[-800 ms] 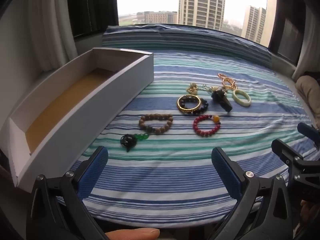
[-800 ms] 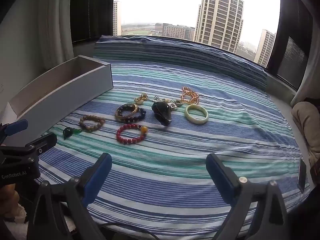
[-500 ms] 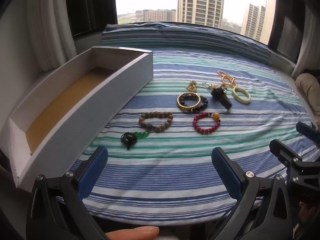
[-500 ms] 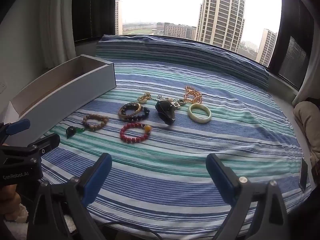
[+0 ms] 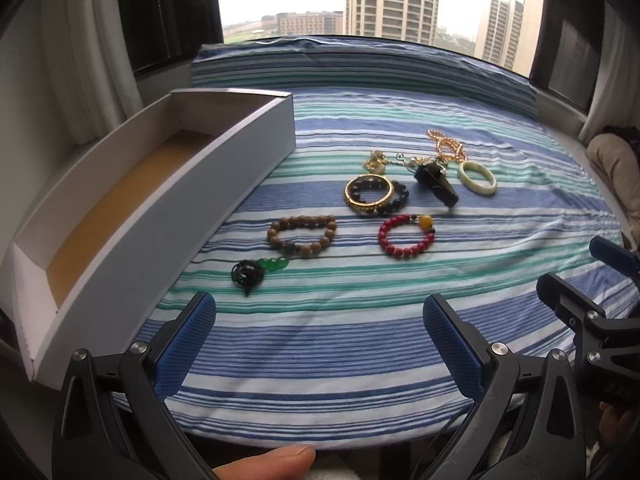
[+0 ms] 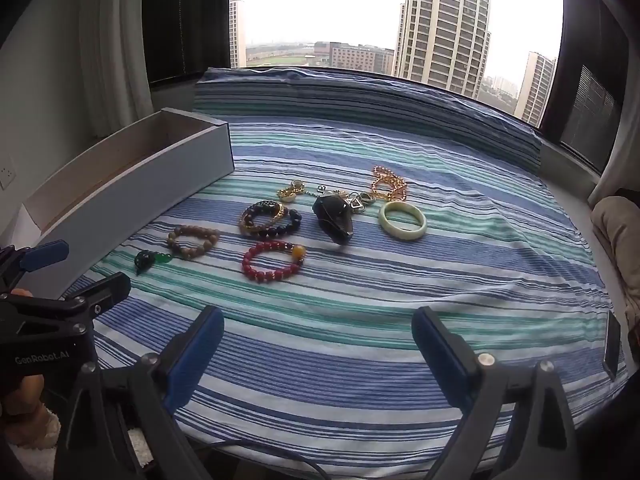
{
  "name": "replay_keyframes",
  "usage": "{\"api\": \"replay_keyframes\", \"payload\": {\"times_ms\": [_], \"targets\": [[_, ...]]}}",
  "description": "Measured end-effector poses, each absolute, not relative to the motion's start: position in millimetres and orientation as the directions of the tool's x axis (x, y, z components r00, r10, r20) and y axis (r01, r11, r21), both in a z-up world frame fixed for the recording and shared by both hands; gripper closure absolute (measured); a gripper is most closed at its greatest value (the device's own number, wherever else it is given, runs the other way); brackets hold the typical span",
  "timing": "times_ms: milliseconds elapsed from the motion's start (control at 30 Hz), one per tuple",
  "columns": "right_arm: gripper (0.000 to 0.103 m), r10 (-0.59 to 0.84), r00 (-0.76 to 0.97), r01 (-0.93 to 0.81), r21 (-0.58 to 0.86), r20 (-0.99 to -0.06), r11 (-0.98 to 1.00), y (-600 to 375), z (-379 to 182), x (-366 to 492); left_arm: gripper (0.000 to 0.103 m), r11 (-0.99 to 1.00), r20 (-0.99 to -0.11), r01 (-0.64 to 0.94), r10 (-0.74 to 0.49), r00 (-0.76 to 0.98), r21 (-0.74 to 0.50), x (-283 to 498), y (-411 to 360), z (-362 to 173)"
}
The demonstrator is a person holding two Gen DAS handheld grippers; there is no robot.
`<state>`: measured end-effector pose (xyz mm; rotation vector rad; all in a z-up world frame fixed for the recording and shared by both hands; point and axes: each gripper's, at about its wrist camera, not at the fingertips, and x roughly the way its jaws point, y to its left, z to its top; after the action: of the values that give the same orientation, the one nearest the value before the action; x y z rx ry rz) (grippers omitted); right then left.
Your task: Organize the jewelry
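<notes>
jewelry: I see 8 or so pieces clustered mid-bedspread [image 5: 360, 340], none in the box yet.
green pendant [image 5: 256, 270]: nearest piece, at 11 o'clock from my left claw [image 5: 320, 344], close ahead.
white box [image 5: 168, 216]: empty, long axis running 7 to 1 o'clock, left of the pendant.
left claw: spread wide, holding nothing.
right claw [image 6: 316, 348]: spread wide, holding nothing; farther from the pendant, I judge.

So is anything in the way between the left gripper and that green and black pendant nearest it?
Nothing visible. The left gripper is open over bare striped cloth, and the green and black pendant lies just beyond it, apart from the brown bead bracelet.
</notes>
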<state>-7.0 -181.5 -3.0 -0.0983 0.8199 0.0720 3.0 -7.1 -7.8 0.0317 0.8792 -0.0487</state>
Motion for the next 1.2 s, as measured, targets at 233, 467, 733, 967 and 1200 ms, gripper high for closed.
{"api": "replay_keyframes", "payload": {"times_ms": [233, 467, 733, 967, 1200], "targets": [[0.006, 0.036, 0.682, -0.109, -0.054, -0.731, 0.993, -182, -4, -7, 0.0, 0.998, -0.773, 0.068, -0.029, 0.634, 0.018, 1, -10, -7], [0.006, 0.038, 0.682, -0.107, -0.048, -0.73, 0.993, -184, -3, -7, 0.0, 0.998, -0.774, 0.066, -0.026, 0.633, 0.02, 1, -8, -5], [0.006, 0.038, 0.679, -0.101, -0.042, -0.733, 0.994, -184, -3, -8, 0.0, 0.997, -0.768, 0.055, 0.004, 0.641, 0.051, -1, -8, -4], [0.006, 0.035, 0.683, -0.095, -0.04, -0.73, 0.995, -188, -2, -10, 0.0, 0.997, -0.775, 0.051, 0.01, 0.632, 0.055, 1, -11, -6], [0.006, 0.018, 0.683, -0.077, -0.047, -0.73, 0.996, -193, -4, -9, 0.0, 0.997, -0.785, 0.047, 0.014, 0.619, 0.055, 4, -11, -10]]}}
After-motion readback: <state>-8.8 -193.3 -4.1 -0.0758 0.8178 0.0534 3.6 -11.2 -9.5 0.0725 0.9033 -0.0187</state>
